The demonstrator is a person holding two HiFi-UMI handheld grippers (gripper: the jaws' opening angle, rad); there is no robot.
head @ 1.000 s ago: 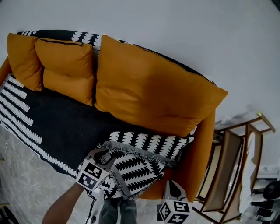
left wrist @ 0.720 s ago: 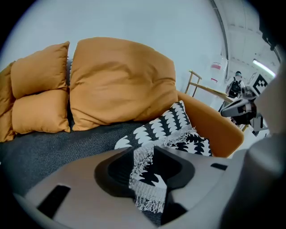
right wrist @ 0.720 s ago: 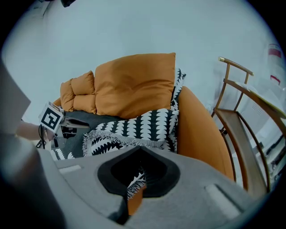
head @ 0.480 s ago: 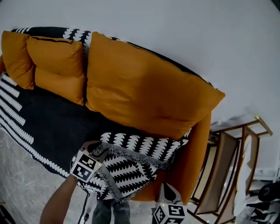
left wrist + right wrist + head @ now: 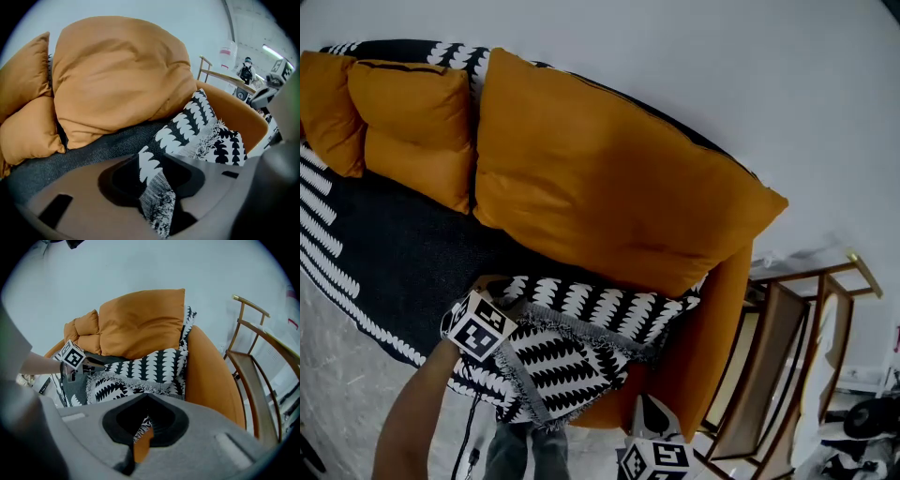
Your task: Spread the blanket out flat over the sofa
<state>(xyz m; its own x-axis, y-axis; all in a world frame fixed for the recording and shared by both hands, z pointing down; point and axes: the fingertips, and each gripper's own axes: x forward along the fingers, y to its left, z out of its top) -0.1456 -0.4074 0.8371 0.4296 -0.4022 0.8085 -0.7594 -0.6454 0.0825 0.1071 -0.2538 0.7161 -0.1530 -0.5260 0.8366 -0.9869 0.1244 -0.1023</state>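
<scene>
A plain pale wall is seen behind, and a pale speckled floor in front. The black-and-white patterned woven blanket with a fringed edge is laid along the seat of the orange fabric sofa. Its dark middle is spread flat, while its right end is doubled back in a rumpled heap at the seat's right front corner. A strip of it is also seen along the sofa's back, where most is hidden behind the large orange cushion and the two smaller orange cushions. The sofa's left end is cut off by the frame. The left gripper is set at the heap's left edge. Its jaws have just been opening and are held wide, with a fold of the blanket draped between them. It cannot be made out whether the pads still touch the cloth. The right gripper, partly cut off at the lower edge, is held just before the sofa's front corner. Its jaws are parted by a narrow gap, through which orange is seen, and a bit of fringe is seen at the top of the gap; no grip can be made out. A wooden-framed stand is placed beside the sofa's right arm, and the dim objects beyond it cannot be identified.
</scene>
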